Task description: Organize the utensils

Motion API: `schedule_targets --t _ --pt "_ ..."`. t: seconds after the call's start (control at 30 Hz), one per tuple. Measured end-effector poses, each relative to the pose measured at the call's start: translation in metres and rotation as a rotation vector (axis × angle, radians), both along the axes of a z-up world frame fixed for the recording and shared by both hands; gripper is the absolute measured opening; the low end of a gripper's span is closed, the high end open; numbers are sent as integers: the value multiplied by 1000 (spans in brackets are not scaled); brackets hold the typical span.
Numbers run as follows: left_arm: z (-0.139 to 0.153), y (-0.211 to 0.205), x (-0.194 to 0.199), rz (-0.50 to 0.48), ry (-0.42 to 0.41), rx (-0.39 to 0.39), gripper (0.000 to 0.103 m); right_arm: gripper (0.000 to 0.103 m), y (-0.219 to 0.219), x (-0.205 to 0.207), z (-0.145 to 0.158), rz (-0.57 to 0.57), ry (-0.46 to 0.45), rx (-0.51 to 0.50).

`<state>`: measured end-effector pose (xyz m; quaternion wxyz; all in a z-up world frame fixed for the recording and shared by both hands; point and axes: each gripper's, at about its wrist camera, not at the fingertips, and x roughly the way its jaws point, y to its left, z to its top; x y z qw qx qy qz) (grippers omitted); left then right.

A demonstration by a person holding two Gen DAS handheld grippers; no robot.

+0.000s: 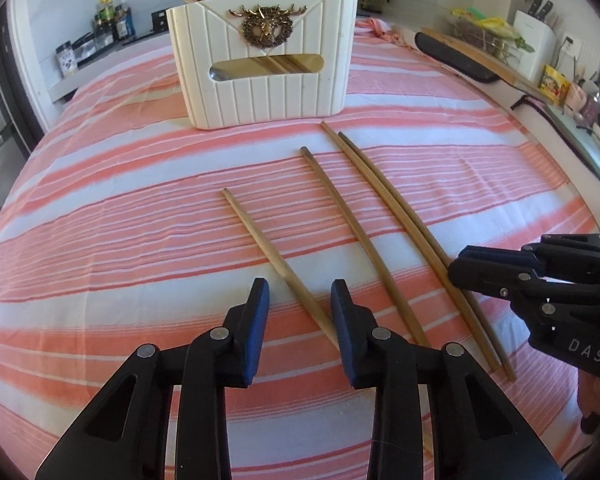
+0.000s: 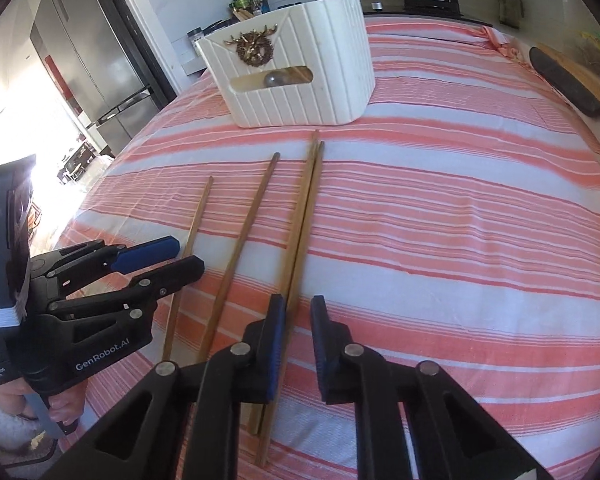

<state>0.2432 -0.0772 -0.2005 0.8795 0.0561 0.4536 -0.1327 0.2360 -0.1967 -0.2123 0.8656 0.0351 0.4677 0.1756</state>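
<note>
From your left wrist camera, four long brown wooden chopsticks (image 1: 360,240) lie loose on the pink-and-white striped cloth (image 1: 140,240), in front of the cream ribbed holder with a brass stag emblem (image 1: 264,68). Through the holder's slot you can make out a few sticks and something metallic already inside, and stick ends poke above its back rim, so I judge part of the sorting done and these four left. Your left gripper (image 1: 300,308) has its blue pads partly apart, straddling the thick end of the leftmost chopstick (image 1: 276,260); the pads do not appear to press on it. Where that end runs behind the right pad is hidden. Your right gripper (image 1: 472,268) comes in from the side over the touching pair; its fingertips look pressed together, but what lies under them is hard to read.

From your right wrist camera, the right gripper (image 2: 298,320) shows a narrow gap with only cloth in it; the paired chopsticks (image 2: 300,240) pass just beside and under its left pad, not between. The left gripper (image 2: 172,256) hovers near the leftmost stick, contact unclear. The holder's (image 2: 300,72) contents stay mostly hidden.
</note>
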Motion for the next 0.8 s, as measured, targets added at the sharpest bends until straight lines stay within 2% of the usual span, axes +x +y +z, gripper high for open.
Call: schedule_targets --t 0.07,0.13,0.17,0.27,0.33,0.43,0.53,0.63,0.8 --pt "-1 -7 -2 -25 -20 20 29 13 7 1 1 4 0 -49" --pt "-1 -14 -5 -73 -33 45 22 8 7 5 1 -21 16 -83" --pt "0 -15 -7 -99 -32 55 21 5 6 7 0 -27 29 -81" --pt "2 -10 -9 -166 0 53 21 5 9 4 0 -14 32 -116" --pt "5 -1 -7 -175 41 32 27 5 15 0 0 -2 15 -166" --pt "8 14 -7 -140 83 2 40 5 9 -7 1 -75 -18 -216" --pt "7 25 -14 -132 106 -7 40 5 -3 -17 1 -166 -46 -249" --pt "6 30 -20 -153 110 22 17 5 -20 -24 2 -218 -49 -264" --pt "7 49 -16 -145 95 52 9 5 -40 -33 3 -265 -55 -288"
